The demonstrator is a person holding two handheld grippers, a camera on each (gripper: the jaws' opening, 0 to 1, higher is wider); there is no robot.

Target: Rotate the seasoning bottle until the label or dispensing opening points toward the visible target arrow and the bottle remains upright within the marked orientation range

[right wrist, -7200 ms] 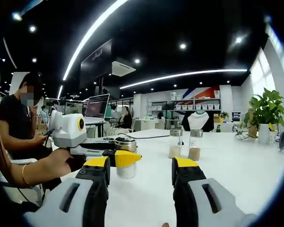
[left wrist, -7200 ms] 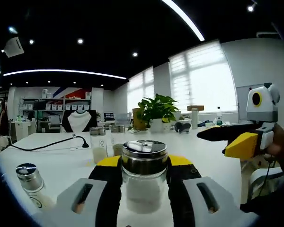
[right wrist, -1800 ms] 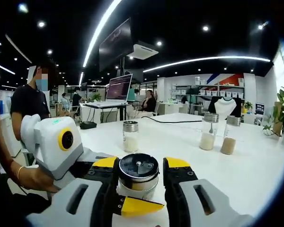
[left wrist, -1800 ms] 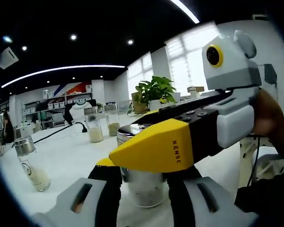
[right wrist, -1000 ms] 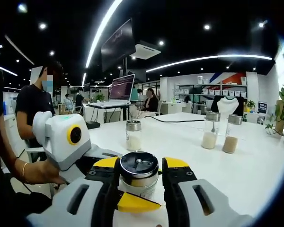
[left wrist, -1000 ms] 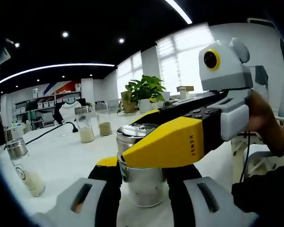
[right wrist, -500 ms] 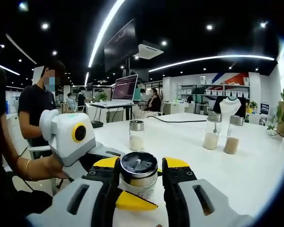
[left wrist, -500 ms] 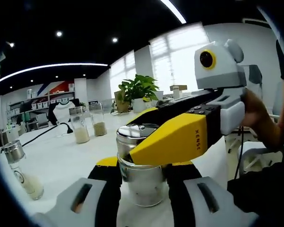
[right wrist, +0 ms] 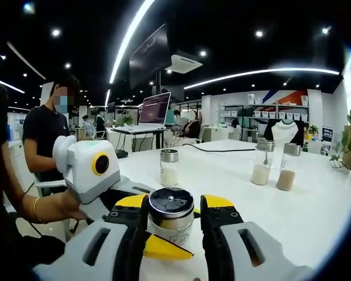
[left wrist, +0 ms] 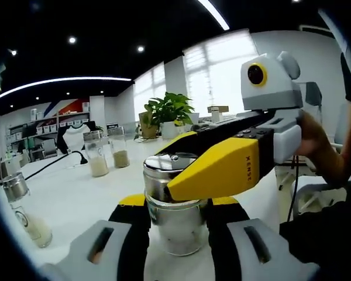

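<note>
Left gripper view: left gripper (left wrist: 176,219) pinching the seasoning bottle (left wrist: 175,211), upright on the white desk (left wrist: 76,202). Right gripper view: right gripper (right wrist: 171,219) clamped around the same bottle's lid (right wrist: 171,203).

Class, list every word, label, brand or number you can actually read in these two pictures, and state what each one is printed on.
"XENSE": on the yellow finger of the right gripper, seen in the left gripper view.
Round dark mark on the small glass shaker with white powder: too blurred to read.
Label on the steel-lidded glass seasoning bottle: too small to read.
Laptop screen: unreadable.
</note>
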